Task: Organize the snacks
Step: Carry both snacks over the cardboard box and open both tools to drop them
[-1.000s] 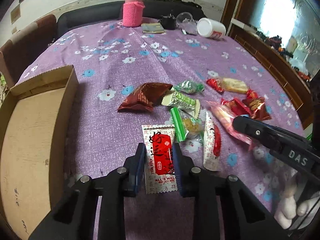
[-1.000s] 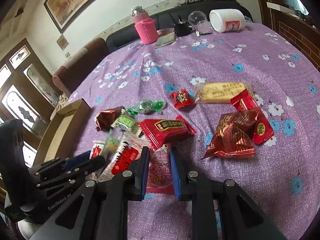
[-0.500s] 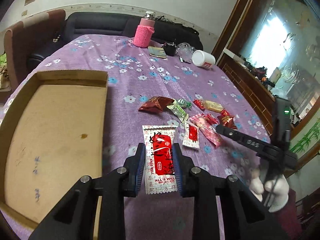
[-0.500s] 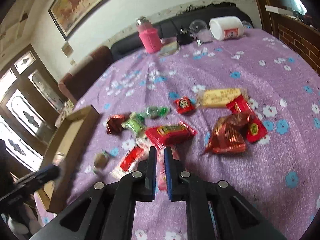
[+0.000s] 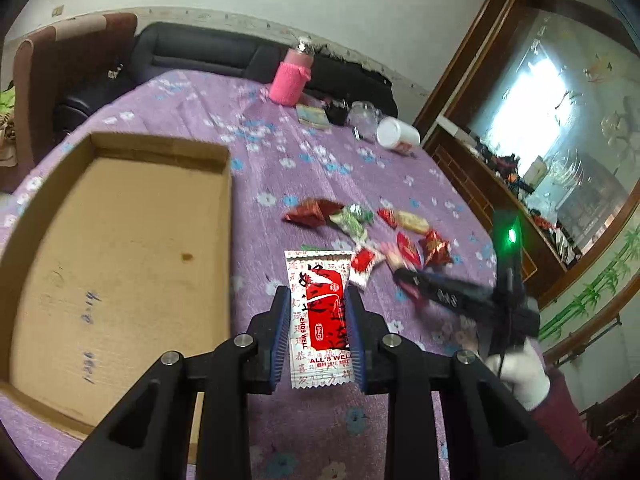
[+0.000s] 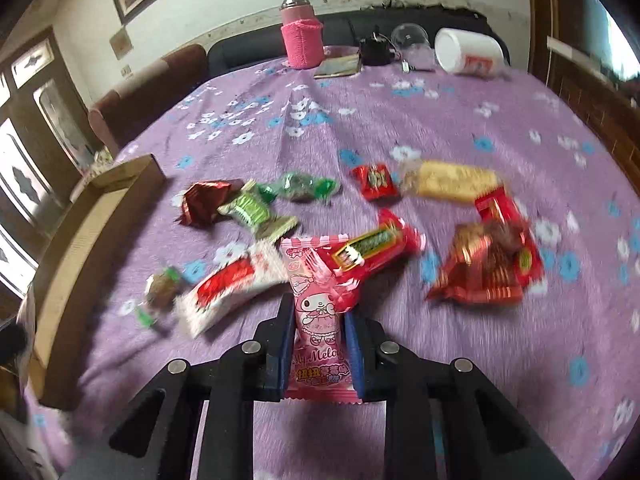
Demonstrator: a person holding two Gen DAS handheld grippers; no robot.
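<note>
The left gripper (image 5: 318,334) holds a white and red sachet (image 5: 320,316) between its blue pads; the jaws stand narrow and press on both long edges of the sachet, which hangs above the purple flowered bench (image 5: 280,168). Just to the left of it lies an open cardboard box (image 5: 120,264), with nothing seen inside.

The right gripper (image 6: 318,348) has a pink My Melody packet (image 6: 318,320) between its jaws. These jaws have just been opening a little, and now they stand narrow with the pads against the two sides of the packet. The far end of the packet lies partly under a red bar wrapper (image 6: 372,256).

The other snacks lie in a loose group on the bench beyond the right gripper: a white and red packet (image 6: 228,284) to the left, a green wrapped sweet (image 6: 250,210), a dark red foil packet (image 6: 204,202), a small red square sweet (image 6: 376,180), a yellow biscuit pack (image 6: 452,182) and a red foil bag (image 6: 488,268) to the right. At the far edge of the bench stand a pink flask (image 6: 302,36) and a white jar (image 6: 470,56) lying on its side.
</note>
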